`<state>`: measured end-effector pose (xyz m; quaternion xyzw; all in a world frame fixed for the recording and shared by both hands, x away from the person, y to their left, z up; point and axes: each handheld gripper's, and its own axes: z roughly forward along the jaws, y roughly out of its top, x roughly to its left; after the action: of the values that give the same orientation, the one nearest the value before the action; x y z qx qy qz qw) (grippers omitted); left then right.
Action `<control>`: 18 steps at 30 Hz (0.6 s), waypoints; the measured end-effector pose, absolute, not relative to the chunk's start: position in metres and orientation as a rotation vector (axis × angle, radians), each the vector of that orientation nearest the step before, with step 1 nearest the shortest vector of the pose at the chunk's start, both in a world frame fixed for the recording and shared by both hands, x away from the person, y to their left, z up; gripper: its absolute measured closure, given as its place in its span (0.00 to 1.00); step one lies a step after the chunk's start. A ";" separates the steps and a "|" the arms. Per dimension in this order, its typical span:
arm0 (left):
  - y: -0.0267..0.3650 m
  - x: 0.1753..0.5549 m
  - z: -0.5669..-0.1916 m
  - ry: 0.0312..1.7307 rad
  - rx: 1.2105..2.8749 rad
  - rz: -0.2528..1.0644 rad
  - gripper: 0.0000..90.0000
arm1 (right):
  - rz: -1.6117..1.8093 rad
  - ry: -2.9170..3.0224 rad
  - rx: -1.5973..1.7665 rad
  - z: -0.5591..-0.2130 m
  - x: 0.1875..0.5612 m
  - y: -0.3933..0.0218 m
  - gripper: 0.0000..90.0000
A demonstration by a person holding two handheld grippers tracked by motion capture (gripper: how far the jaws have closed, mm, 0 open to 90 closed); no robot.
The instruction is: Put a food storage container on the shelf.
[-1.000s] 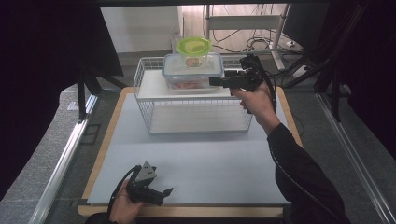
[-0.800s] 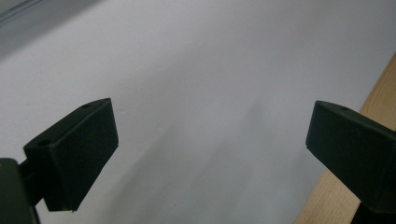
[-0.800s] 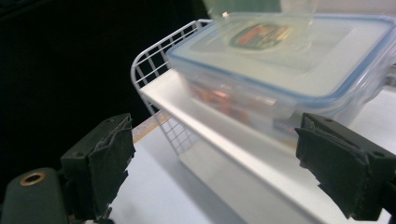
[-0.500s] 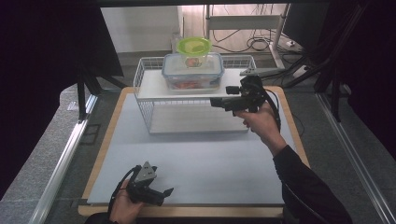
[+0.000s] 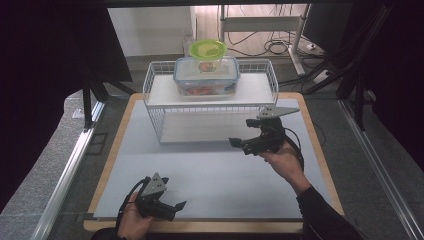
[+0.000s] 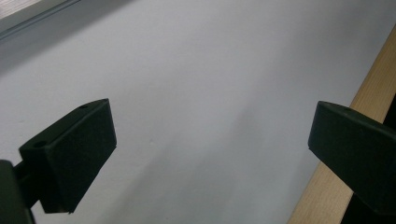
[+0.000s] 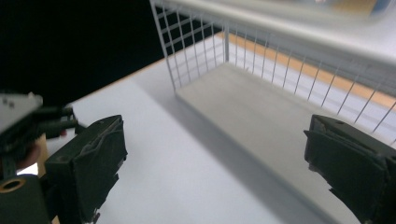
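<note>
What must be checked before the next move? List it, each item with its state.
1. Right tongs empty: ok. The jaws have just been opening, nothing between them.
2. Left tongs open and empty: ok.
3. Box flat on the rack top shelf: ok.
4. Cup upright: ok.
5. Cup on the box or behind it: cannot tell.
6. Box lid latched: cannot tell.

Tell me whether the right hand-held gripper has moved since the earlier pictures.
Yes. The right hand-held gripper has come away from the food container on the wire rack, down toward the person; its empty jaws have just been opening.
</note>
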<state>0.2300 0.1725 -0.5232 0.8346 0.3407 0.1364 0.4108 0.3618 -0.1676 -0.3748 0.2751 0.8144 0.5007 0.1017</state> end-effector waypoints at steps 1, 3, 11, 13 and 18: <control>0.172 0.230 -0.523 0.857 2.102 0.345 0.01 | 1.473 2.411 0.811 -0.379 0.359 -0.169 0.05; 0.172 0.230 -0.523 0.855 2.102 0.348 0.01 | 1.449 2.422 0.813 -0.389 0.356 -0.173 0.05; 0.171 0.229 -0.524 0.849 2.123 0.365 0.01 | 1.342 2.420 0.831 -0.424 0.346 -0.191 0.02; 0.170 0.229 -0.524 0.847 2.126 0.369 0.01 | 1.322 2.414 0.833 -0.432 0.341 -0.194 0.02; 0.169 0.229 -0.524 0.835 2.144 0.380 0.01 | 1.287 2.407 0.833 -0.447 0.331 -0.200 0.02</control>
<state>0.2286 0.1693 -0.5239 0.8452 0.3291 0.1498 0.3936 0.3313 -0.2002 -0.4472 0.2889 0.8348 0.4462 0.1434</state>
